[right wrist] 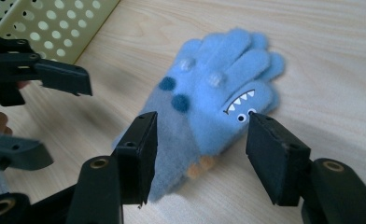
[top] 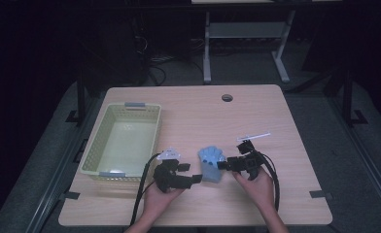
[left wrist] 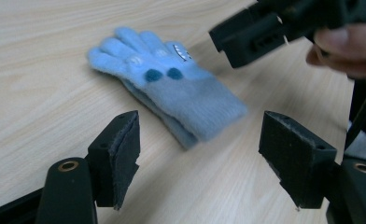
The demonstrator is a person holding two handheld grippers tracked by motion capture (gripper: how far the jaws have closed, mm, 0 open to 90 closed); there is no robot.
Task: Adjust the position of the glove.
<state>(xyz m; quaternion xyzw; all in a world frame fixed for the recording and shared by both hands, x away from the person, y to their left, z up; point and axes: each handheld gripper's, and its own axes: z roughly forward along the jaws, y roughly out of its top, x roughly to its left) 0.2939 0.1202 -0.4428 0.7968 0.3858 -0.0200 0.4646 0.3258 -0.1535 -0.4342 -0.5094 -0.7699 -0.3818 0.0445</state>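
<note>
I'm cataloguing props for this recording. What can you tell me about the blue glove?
The fuzzy light-blue knitted glove lies flat on the wooden table, fingers pointing away from the person. It bears a monster face with white teeth, dark-blue and pale dots, and a greyer cuff. Both open grippers, left and right, hover beside it; contact is unclear.

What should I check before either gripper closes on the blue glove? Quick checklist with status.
1. Left gripper jaws open: ok.
2. Right gripper jaws open: ok.
3. Blue glove lying flat on the table, nothing on top of it: ok.
4. Right gripper's jaws straddling the glove: ok, one on each side of its palm.
5. Left gripper lined up on the cuff: cannot tell, the cuff lies just ahead of its jaws.
6. Basket free to receive the glove: ok.
</note>
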